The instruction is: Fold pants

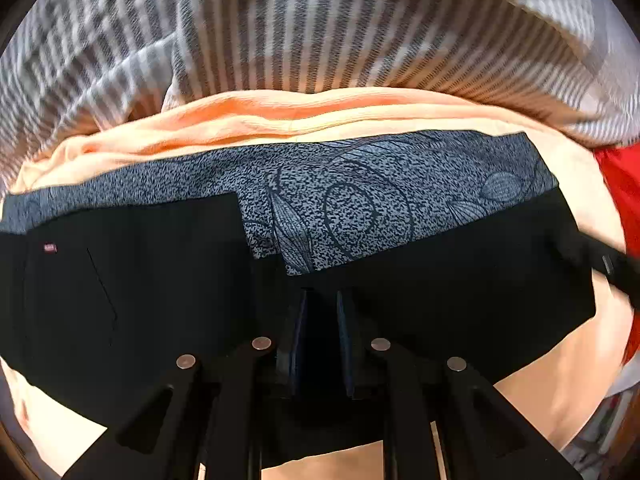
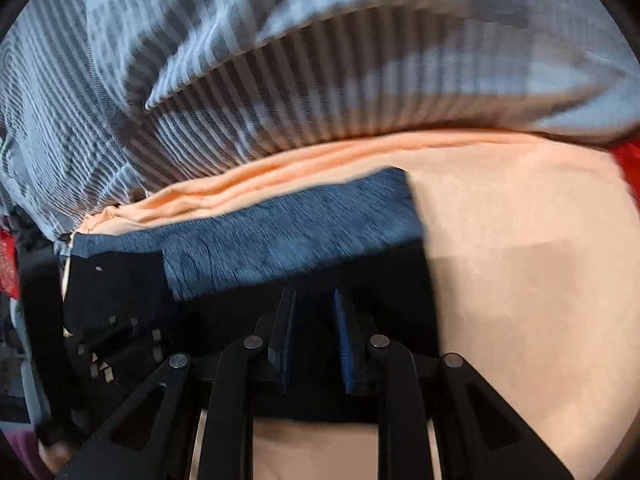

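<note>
Black pants [image 1: 460, 288] with a blue-grey patterned panel [image 1: 360, 200] lie flat across a peach sheet [image 1: 240, 128]. A small red label [image 1: 50, 248] sits on their left part. My left gripper [image 1: 320, 300] is low over the near edge of the black cloth with a narrow gap between its fingers; I cannot tell whether cloth is pinched. In the right wrist view, the pants [image 2: 392, 280] show their patterned panel [image 2: 288, 232], blurred. My right gripper [image 2: 316, 300] stands over their right end, fingers slightly apart. The left gripper [image 2: 112, 352] shows at the left of that view.
A grey-and-white striped blanket [image 1: 320, 28] is bunched behind the sheet; it also fills the top of the right wrist view [image 2: 280, 80]. Red cloth [image 1: 620, 192] lies at the right edge. The peach sheet [image 2: 540, 280] spreads right of the pants.
</note>
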`<state>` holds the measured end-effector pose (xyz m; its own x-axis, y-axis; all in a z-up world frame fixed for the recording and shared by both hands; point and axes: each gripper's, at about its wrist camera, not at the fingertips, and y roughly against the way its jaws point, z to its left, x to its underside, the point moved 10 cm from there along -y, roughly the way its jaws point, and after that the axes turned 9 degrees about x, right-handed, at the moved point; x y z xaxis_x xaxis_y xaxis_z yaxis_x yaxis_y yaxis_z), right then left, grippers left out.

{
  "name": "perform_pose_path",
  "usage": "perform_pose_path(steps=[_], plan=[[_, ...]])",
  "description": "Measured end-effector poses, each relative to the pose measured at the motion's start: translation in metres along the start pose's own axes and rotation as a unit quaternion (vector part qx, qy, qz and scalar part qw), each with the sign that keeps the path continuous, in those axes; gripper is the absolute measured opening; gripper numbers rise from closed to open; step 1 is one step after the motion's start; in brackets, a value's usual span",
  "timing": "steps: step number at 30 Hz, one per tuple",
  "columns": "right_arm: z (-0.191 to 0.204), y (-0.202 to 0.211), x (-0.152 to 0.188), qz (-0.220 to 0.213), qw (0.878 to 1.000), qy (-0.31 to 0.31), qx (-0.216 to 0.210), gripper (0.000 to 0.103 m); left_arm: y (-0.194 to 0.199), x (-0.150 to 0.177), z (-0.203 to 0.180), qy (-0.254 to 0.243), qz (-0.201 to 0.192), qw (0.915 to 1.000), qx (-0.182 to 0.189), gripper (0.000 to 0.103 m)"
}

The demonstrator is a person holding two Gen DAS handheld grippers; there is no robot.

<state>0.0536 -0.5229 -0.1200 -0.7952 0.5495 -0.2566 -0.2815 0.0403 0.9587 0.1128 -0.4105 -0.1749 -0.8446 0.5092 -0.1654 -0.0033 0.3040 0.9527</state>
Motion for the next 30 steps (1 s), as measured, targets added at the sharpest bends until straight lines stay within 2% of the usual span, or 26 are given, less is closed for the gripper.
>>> perform_pose_path(steps=[3, 6, 11, 12, 13, 14, 15, 17, 18, 21, 25, 28, 30], plan=[[-0.01, 0.002, 0.018, 0.009, 1.0, 0.007, 0.011, 0.025, -0.005, 0.001, -0.002, -0.008, -0.006, 0.9999, -0.011, 0.017], [-0.01, -0.012, 0.03, 0.022, 1.0, 0.016, 0.015, 0.028, -0.013, -0.001, -0.011, -0.01, -0.01, 0.9996, -0.023, 0.017], [-0.016, -0.018, 0.028, 0.031, 0.999, -0.008, -0.01, 0.031, -0.014, -0.001, -0.008, 0.006, -0.008, 0.9997, -0.025, 0.018], [-0.016, -0.018, 0.028, 0.033, 0.999, -0.008, -0.013, 0.031, -0.013, 0.0, -0.01, 0.007, -0.009, 0.9994, -0.034, 0.031], [-0.015, -0.018, 0.029, 0.034, 0.999, -0.006, -0.015, 0.031, -0.01, 0.0, -0.002, 0.01, -0.012, 0.9976, -0.068, 0.058], [-0.016, -0.017, 0.03, 0.034, 0.999, -0.001, -0.016, 0.031, -0.007, -0.003, 0.003, 0.017, -0.017, 0.995, -0.097, 0.071], [-0.015, -0.017, 0.03, 0.033, 0.999, 0.004, -0.016, 0.031, -0.004, -0.002, 0.008, 0.027, -0.021, 0.9948, -0.096, 0.079], [-0.014, -0.016, 0.031, 0.031, 0.999, 0.015, -0.017, 0.031, -0.005, 0.002, 0.016, 0.06, -0.017, 0.9959, -0.065, 0.079], [-0.014, -0.016, 0.032, 0.031, 0.999, 0.02, -0.017, 0.031, -0.004, 0.002, 0.018, 0.066, -0.017, 0.9956, -0.064, 0.079], [-0.008, -0.018, 0.031, 0.031, 0.999, 0.032, -0.017, 0.031, 0.004, 0.004, 0.02, 0.066, -0.024, 0.9943, -0.08, 0.079], [-0.007, -0.018, 0.031, 0.033, 0.999, 0.034, -0.015, 0.032, 0.012, 0.007, 0.016, 0.064, -0.026, 0.9941, -0.084, 0.079], [-0.004, -0.018, 0.03, 0.035, 0.999, 0.033, -0.013, 0.039, 0.019, 0.009, 0.017, 0.065, -0.026, 0.9945, -0.078, 0.079], [0.0, -0.018, 0.03, 0.036, 0.999, 0.034, -0.012, 0.052, 0.024, 0.011, 0.024, 0.068, -0.024, 0.9945, -0.076, 0.079]])
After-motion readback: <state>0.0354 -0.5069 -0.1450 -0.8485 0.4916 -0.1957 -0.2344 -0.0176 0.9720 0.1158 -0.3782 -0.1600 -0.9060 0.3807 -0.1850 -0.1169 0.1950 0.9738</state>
